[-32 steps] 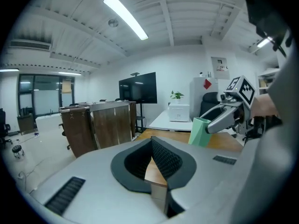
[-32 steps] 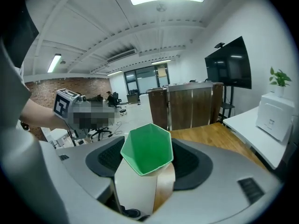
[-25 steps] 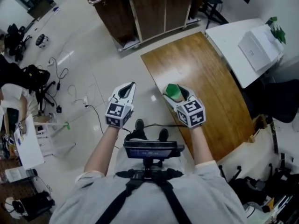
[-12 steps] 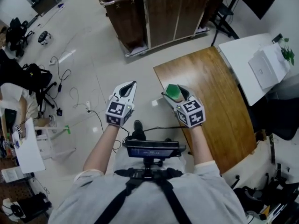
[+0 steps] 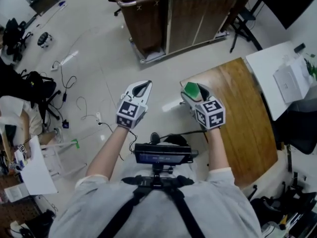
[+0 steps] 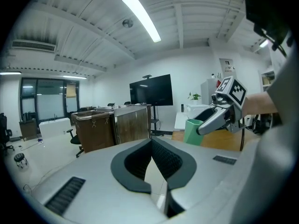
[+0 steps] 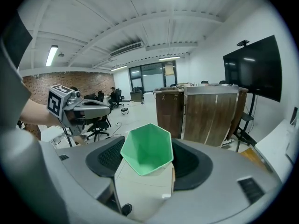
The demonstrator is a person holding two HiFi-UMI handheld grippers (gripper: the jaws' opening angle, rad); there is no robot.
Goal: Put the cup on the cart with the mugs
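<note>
The right gripper (image 5: 193, 93) grips the green cup (image 5: 189, 88) with its mouth pointing forward, apparently for delivery to the wooden cart (image 5: 168, 19). The left gripper (image 5: 144, 87) is pinched closed and empty. The mugs cannot be seen.

Wooden table (image 5: 247, 113) and cart (image 5: 168, 19) on floor (image 5: 99, 48)

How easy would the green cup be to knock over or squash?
Probably light: the green cup looks empty and thin-walled inside. Its six-sided rim should keep it from rolling far if it fell over. The right gripper holds it without visible denting, so it is likely fairly stiff.
</note>
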